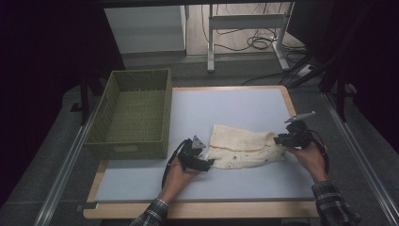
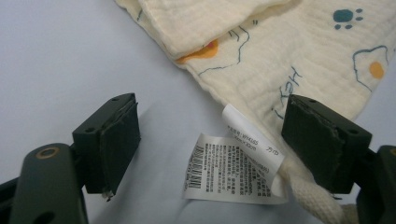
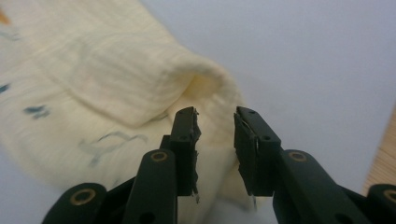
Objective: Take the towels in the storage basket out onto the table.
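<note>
A cream muslin cloth [image 1: 242,148] printed with paws and eggs lies folded on the pale blue mat [image 1: 226,108]. My left gripper [image 1: 210,163] is at the cloth's lower left corner. In the left gripper view it [image 2: 212,106] stands wide open around a white care label [image 2: 233,172], and its right jaw sits over the cloth's [image 2: 299,51] hem by a woven cord loop [image 2: 313,198]. My right gripper [image 1: 278,139] is at the cloth's right end. It [image 3: 215,114] is open by a narrow gap just above the rolled fold [image 3: 196,81], with nothing pinched.
A green woven basket [image 1: 113,96] stands on the table's left side, touching the mat's edge. The wooden table edge [image 1: 202,209] runs along the front. Desk legs and cables [image 1: 256,42] lie on the floor beyond.
</note>
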{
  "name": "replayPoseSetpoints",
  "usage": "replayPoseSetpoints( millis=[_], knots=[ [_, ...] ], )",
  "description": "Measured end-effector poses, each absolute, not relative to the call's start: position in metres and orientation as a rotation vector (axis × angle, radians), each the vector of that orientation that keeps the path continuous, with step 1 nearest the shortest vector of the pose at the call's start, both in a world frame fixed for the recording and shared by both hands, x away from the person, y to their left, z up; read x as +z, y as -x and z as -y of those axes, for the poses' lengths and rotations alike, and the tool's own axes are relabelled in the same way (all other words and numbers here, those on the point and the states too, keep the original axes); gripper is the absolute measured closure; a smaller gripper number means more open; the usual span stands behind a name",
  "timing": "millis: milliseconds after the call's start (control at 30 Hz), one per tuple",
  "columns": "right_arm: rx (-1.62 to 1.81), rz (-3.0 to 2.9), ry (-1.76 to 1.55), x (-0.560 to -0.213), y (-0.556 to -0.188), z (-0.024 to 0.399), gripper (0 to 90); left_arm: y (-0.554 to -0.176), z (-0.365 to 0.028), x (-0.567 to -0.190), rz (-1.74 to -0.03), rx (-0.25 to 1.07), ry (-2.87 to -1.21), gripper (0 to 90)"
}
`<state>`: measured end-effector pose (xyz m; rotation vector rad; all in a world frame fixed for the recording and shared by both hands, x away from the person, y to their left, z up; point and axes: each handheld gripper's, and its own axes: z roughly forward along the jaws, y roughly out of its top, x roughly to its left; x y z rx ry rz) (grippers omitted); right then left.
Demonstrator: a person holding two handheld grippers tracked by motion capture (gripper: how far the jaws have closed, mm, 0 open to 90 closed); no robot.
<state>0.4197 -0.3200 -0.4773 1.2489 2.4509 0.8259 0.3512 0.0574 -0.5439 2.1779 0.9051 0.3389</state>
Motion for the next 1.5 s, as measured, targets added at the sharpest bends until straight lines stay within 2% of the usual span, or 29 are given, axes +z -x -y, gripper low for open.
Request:
replayPoseSetpoints(
  millis=[133, 333, 467, 633, 767, 867, 900, 933, 967, 1033, 1100, 1200, 1367, 1400, 1500],
  knots=[
    [0.803, -2.434, -1.278, -0.488, -0.423, 0.320, 59.6, -0.351, -0.057, -0.544, -0.903, 0.340, -2.179, 19.2],
    [0.842, -2.369, -1.251, -0.464, -0.392, 0.345, 59.1, -0.351, -0.058, -0.544, -0.904, 0.341, -2.179, 19.2],
    [0.847, -2.373, -1.268, -0.464, -0.370, 0.361, 59.9, -0.351, -0.058, -0.544, -0.902, 0.342, -2.179, 19.2],
    [0.874, -2.437, -1.279, -0.485, -0.332, 0.378, 61.5, -0.351, -0.057, -0.544, -0.905, 0.342, -2.174, 19.2],
    [0.936, -2.472, -1.221, -0.497, -0.324, 0.371, 57.1, -0.351, -0.057, -0.544, -0.906, 0.343, -2.175, 19.2],
    [0.954, -2.482, -1.201, -0.499, -0.326, 0.364, 57.6, -0.351, -0.057, -0.544, -0.906, 0.344, -2.175, 19.2],
    [0.974, -2.512, -1.180, -0.500, -0.328, 0.356, 66.7, -0.351, -0.057, -0.544, -0.905, 0.344, -2.175, 19.2],
    [0.974, -2.512, -1.180, -0.500, -0.328, 0.356, 66.7, -0.351, -0.057, -0.544, -0.906, 0.344, -2.175, 19.2],
    [0.973, -2.525, -1.144, -0.493, -0.326, 0.349, 75.4, -0.351, -0.057, -0.544, -0.906, 0.344, -2.175, 19.2],
    [1.014, -2.521, -1.149, -0.479, -0.322, 0.346, 76.8, -0.351, -0.058, -0.544, -0.905, 0.343, -2.177, 19.2],
    [1.060, -2.508, -1.154, -0.463, -0.316, 0.347, 75.3, -0.351, -0.058, -0.544, -0.906, 0.344, -2.177, 19.1],
    [1.015, -2.491, -1.164, -0.447, -0.309, 0.352, 68.3, -0.351, -0.058, -0.544, -0.908, 0.344, -2.177, 18.9],
    [0.938, -2.478, -1.244, -0.458, -0.303, 0.366, 65.6, -0.351, -0.057, -0.543, -0.928, 0.336, -2.176, 15.9],
    [0.947, -2.480, -1.245, -0.462, -0.300, 0.366, 65.9, -0.349, -0.058, -0.541, -0.934, 0.330, -2.191, 16.8],
    [0.966, -2.511, -1.214, -0.475, -0.290, 0.360, 65.9, -0.343, -0.062, -0.534, -0.905, 0.326, -2.167, 31.9]
  ],
)
